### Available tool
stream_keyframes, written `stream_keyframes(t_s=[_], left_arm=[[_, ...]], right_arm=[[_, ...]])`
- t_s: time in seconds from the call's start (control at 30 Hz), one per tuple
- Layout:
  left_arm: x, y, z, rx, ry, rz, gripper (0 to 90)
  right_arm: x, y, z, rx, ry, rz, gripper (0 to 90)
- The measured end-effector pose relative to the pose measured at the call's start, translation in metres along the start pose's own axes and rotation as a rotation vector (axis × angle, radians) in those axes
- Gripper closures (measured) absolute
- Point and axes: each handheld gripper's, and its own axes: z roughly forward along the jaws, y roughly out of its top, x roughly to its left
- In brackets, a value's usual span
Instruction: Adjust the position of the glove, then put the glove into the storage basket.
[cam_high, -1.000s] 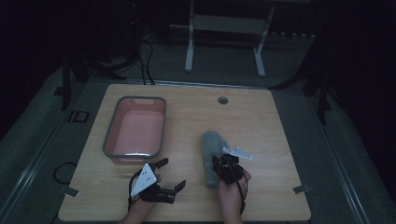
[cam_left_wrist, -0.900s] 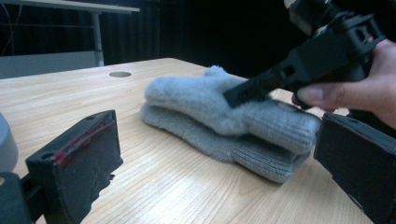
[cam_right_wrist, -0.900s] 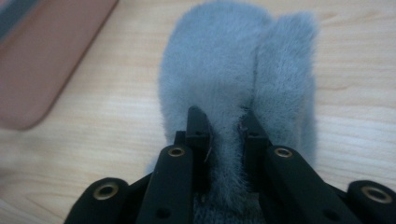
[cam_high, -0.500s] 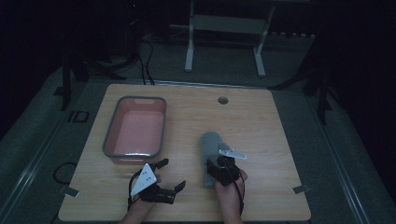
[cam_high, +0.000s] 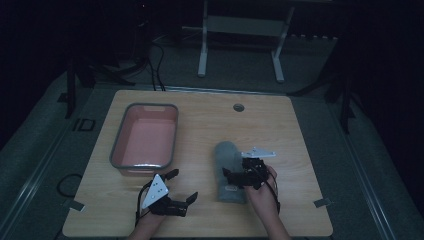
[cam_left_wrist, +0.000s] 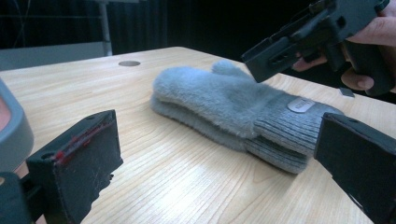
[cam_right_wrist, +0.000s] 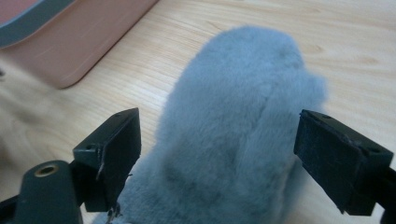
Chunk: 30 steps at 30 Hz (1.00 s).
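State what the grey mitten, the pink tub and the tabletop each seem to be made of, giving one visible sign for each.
Grey mitten: soft fleecy or faux-fur fabric with a fuzzy nap, and a ribbed knit cuff, likely wool or acrylic.
Pink tub: probably moulded plastic, smooth and matte, with rounded corners and a grey rim.
Tabletop: light wood or wood-look laminate, with straight printed-looking grain and a slight sheen; which one is unclear.

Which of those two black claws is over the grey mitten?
The right claw, jaws spread wide above the grey mitten's cuff, having just opened. The left claw sits apart over bare table, near the pink tray.
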Motion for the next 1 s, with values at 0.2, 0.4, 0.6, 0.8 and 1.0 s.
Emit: stream_keyframes(t_s=[0.2,0.4,0.6,0.8,1.0], left_arm=[[0.000,0.002,0.004,0.056,0.025,-0.006,1.0],[0.001,0.005,0.013,0.110,-0.006,-0.045,0.9],[-0.002,0.012,0.021,0.124,0.007,-0.036,1.0],[-0.003,0.021,0.037,0.161,0.004,-0.067,1.0],[-0.006,0.033,0.043,0.172,-0.013,-0.076,1.0]], right_arm=[[-0.023,-0.001,-0.006,-0.087,0.052,-0.113,16.0],[-0.044,-0.004,-0.014,-0.076,0.093,-0.146,17.0],[-0.045,-0.007,-0.012,-0.117,0.126,-0.276,17.7],[-0.045,-0.011,-0.010,-0.180,0.147,-0.336,17.0],[-0.048,-0.013,-0.021,-0.160,0.157,-0.269,16.6]])
